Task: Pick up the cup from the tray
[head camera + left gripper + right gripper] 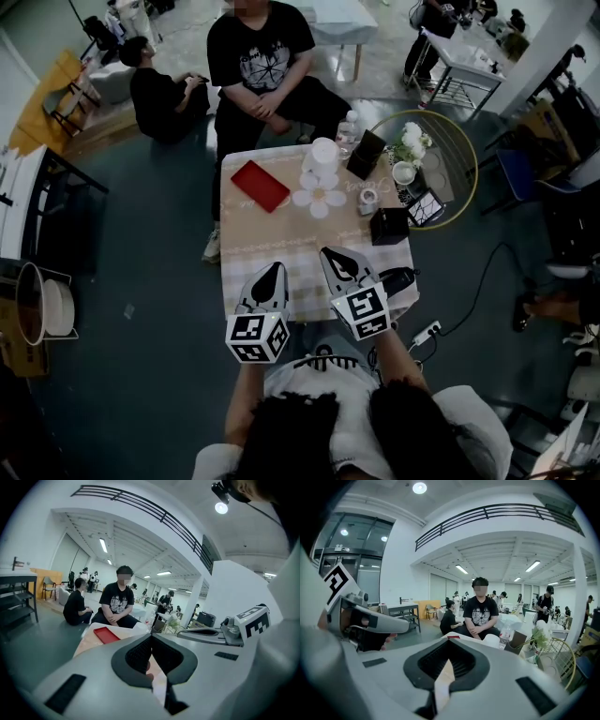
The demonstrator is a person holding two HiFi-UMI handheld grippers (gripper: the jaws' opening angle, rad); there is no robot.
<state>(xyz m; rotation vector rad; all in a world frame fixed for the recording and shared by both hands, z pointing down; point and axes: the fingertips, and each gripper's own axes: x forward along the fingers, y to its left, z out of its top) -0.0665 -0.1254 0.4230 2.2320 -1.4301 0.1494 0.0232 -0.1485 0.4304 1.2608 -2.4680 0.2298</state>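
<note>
Both my tools are shut and empty. The left gripper [275,270] has its jaws pressed together at the tips with nothing between them, and the right gripper [329,254] beside it is closed just as tight. They hover side by side over the near edge of the checked table [246,246], the right one a little further forward.

Ahead of the right gripper's tips lies a white flower-shaped mat [319,199]. Just beyond it is the stack of white cups [322,157]; how many are in it I cannot tell. The red tray [260,185] lies ahead of the left gripper, just left of the stack, and the cups stand beside it rather than on it. Right of the mat is a small cup [367,200], with a black box [388,226] nearer to me.

From the left gripper's own camera the tool's body hides most of the tabletop, leaving only the tray clearly in sight. From the right gripper's camera the tray shrinks to a red sliver, and only the top of the stack clears the jaws.

Past the far edge of the table sits a person [258,56] in a black shirt. Well off to the right of my tools stands a round wire table [466,155] with flowers [412,142]. My own head and shoulders are cut off at the bottom of the head view.
</note>
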